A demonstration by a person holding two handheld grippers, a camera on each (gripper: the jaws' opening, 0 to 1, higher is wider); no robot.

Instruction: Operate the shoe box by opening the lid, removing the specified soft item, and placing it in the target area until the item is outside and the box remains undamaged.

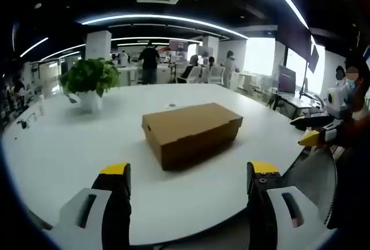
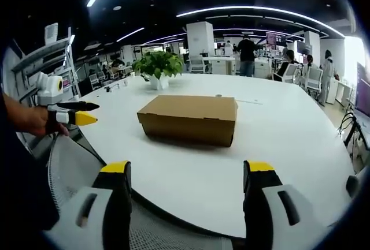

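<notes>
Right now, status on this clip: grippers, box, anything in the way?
Left gripper open, right gripper open, both short of the table. Shoe box lid closed, untouched. Potted plant behind the box, path clear.

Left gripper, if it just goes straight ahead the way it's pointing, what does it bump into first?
Probably the cardboard shoe box. The left gripper is open, pointing over the edge of the white table, and the closed box lies straight ahead with bare tabletop between. It might skim the table first if angled down; depth is hard to judge.
</notes>
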